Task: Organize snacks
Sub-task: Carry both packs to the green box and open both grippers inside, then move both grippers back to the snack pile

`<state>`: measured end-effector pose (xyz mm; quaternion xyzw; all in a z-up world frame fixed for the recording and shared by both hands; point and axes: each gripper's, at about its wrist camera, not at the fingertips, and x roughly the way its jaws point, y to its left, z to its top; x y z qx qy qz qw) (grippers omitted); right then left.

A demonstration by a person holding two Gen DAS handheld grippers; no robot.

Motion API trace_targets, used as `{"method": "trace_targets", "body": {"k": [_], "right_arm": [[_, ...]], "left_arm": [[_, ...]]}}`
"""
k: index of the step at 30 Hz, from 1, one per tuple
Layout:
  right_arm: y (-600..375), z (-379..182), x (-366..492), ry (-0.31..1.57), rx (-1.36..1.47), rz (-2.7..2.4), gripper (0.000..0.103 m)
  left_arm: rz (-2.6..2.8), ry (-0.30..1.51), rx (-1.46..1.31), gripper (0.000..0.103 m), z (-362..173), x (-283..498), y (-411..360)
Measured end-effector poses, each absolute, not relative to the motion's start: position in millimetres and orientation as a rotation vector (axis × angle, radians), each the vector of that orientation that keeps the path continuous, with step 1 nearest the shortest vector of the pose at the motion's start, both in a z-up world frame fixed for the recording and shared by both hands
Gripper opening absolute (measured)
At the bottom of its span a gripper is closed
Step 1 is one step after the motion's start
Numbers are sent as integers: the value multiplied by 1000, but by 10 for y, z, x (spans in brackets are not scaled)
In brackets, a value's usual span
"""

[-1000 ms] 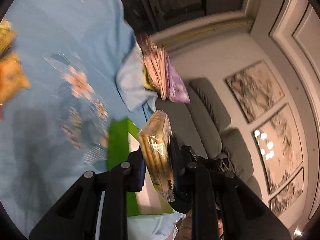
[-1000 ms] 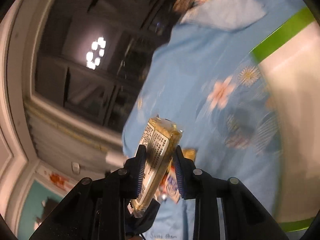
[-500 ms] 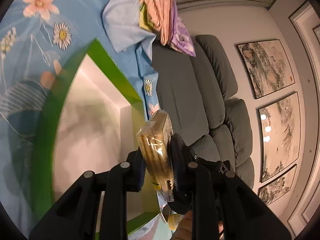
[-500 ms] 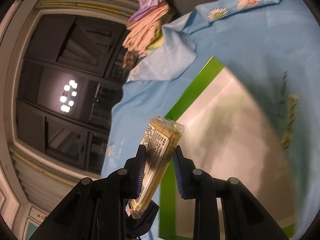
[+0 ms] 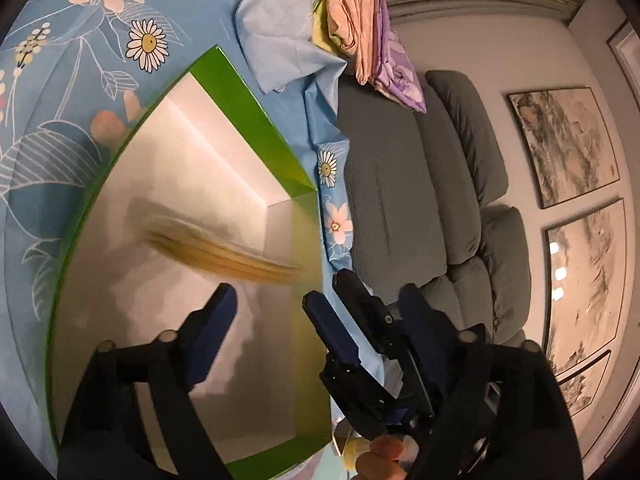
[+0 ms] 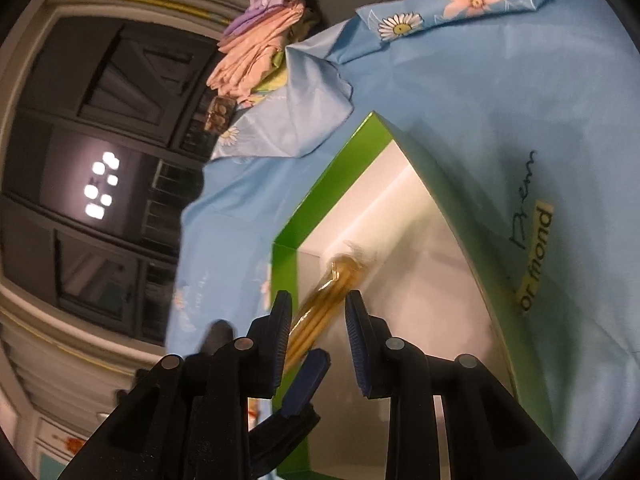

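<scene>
A green box with a white inside (image 5: 256, 112) (image 6: 332, 176) lies on the blue flowered cloth. My left gripper (image 5: 270, 300) is open above the box. A yellow snack pack (image 5: 220, 252) shows as a motion blur just beyond its fingertips, falling inside the box. My right gripper (image 6: 316, 300) is open over the same box. A yellow snack pack (image 6: 332, 292) is blurred between and beyond its fingers, dropping into the box. The other gripper's blue pad (image 6: 306, 380) shows below it.
A blue flowered cloth (image 5: 100, 12) (image 6: 480, 92) covers the surface. Folded pink and purple fabrics (image 5: 360, 36) (image 6: 256, 52) lie past the box's far corner. A grey sofa (image 5: 420, 184) stands beside the cloth. Dark windows (image 6: 100, 160) are to the left.
Both grippers have opened and let go of their yellow snack packs, which now fall blurred into the green box. Both were shut on the packs half a second ago.
</scene>
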<state>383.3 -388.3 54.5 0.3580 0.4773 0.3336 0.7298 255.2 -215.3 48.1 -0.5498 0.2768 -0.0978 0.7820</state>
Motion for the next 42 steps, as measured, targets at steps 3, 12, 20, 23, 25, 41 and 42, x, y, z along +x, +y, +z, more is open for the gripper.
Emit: {"method": "trace_targets", "body": {"k": [3, 12, 20, 23, 25, 41, 42], "right_arm": [[-3873, 642, 3779, 1022, 718, 716, 34], [-3831, 891, 3599, 940, 633, 719, 86], [-3307, 1156, 3217, 912, 511, 840, 97], [-2952, 1286, 2922, 860, 363, 872, 97], [-2729, 1314, 2755, 838, 284, 894, 97], [-865, 1045, 1815, 844, -166, 1163, 97], [-777, 981, 1820, 880, -156, 1186, 97]], "left_arm": [[-189, 600, -1129, 93, 586, 2515, -2184], [-48, 482, -899, 103, 1133, 2041, -2064], [132, 401, -726, 103, 1371, 1222, -1591], [259, 405, -663, 103, 1330, 909, -1321], [354, 415, -599, 103, 1286, 711, -1203], [659, 550, -505, 103, 597, -554, -55], [655, 551, -508, 103, 542, -555, -34]]}}
